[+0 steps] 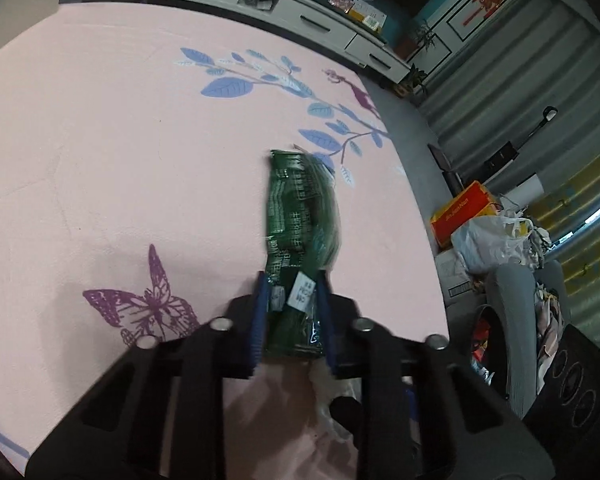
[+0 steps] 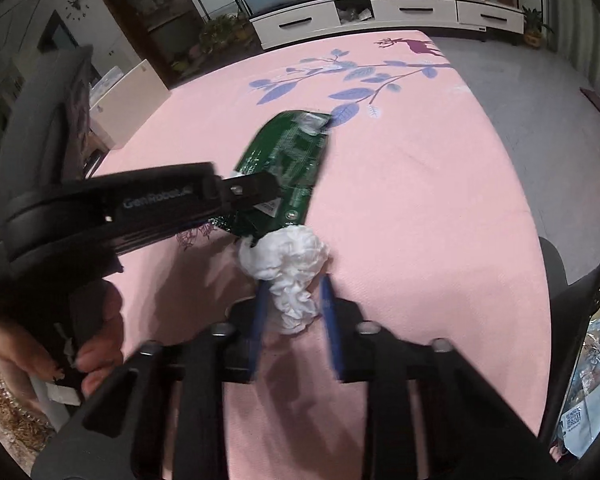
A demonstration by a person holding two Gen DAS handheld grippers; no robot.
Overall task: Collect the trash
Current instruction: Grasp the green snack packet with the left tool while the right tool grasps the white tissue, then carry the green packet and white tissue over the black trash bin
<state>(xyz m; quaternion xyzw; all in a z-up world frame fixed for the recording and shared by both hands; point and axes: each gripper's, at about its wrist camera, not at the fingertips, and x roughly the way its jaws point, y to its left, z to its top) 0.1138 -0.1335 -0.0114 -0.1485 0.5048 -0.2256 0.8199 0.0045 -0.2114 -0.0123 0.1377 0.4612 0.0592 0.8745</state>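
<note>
My left gripper (image 1: 291, 280) is shut on a green snack wrapper (image 1: 300, 216) and holds it above the pink table cover (image 1: 120, 140). In the right wrist view the same wrapper (image 2: 292, 152) hangs from the left gripper (image 2: 260, 192), which comes in from the left. My right gripper (image 2: 296, 286) is shut on a crumpled white tissue (image 2: 292, 264), held just below the wrapper's near end. The tissue also shows faintly under the left gripper (image 1: 332, 400).
A bin with trash (image 2: 592, 380) shows at the right edge. A white drawer cabinet (image 2: 380, 16) stands beyond the table. Bags and an orange box (image 1: 464, 212) lie on the floor to the right, next to a grey chair (image 1: 516, 320).
</note>
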